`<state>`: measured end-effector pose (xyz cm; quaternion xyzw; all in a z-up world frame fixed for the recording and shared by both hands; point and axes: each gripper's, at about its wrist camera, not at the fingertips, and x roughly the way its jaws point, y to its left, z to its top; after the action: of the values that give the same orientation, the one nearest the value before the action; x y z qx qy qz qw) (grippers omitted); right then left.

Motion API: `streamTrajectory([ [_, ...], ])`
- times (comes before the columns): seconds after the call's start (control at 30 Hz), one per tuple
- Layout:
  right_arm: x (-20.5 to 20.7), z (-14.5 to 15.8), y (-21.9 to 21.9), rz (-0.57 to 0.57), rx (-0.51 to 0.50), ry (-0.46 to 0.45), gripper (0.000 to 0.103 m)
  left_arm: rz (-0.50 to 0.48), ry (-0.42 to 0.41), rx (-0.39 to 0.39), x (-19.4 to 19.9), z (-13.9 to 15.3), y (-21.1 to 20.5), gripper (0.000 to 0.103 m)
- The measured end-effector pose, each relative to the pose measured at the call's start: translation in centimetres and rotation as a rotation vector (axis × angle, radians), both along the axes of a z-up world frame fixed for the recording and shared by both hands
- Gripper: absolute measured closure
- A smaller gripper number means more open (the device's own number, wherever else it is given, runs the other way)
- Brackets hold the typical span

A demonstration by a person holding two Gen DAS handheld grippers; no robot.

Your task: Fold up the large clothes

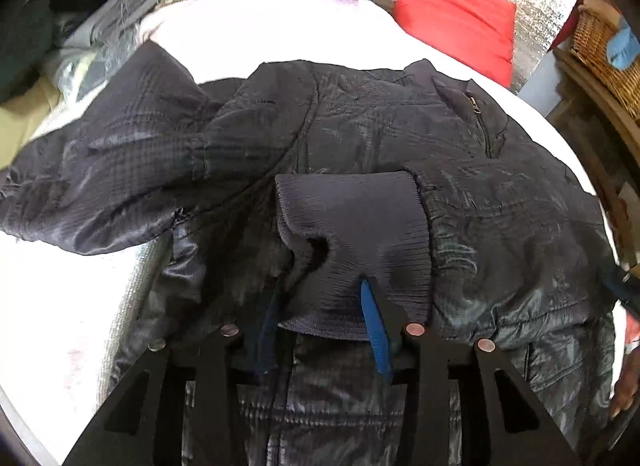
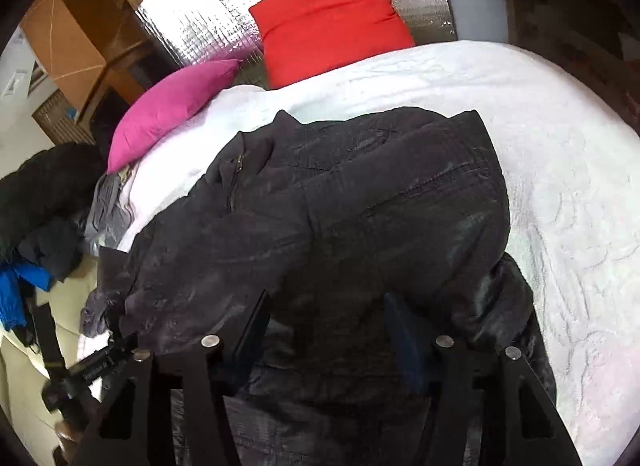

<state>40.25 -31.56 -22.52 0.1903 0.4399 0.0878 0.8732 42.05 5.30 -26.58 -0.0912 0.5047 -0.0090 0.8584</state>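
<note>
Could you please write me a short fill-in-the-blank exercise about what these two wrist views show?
1. The dark jacket lies on a ____ bedspread.
2. Beside the pink cushion leans a ____ cushion.
3. The left gripper has its fingers around the jacket's ribbed ____.

Missing words: white; red; cuff

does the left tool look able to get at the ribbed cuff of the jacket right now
Probably yes. The ribbed cuff lies on top of the dark jacket, nothing covers it, and the left tool already has its fingers either side of the cuff's near edge.
</note>
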Motion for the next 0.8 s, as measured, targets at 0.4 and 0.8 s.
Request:
streamTrajectory([
  [0.4,-0.3,0.7,1.3,-0.009,0.031,-0.071,0.041,0.044,-0.216,0.276,1.5,4.7,-0.2,0.089],
  [0.8,-0.1,1.1,4.9,0.041,-0.052,-0.076,0.022,0.099,-0.284,0.118,-2.8,8.7,6.1,0.026],
])
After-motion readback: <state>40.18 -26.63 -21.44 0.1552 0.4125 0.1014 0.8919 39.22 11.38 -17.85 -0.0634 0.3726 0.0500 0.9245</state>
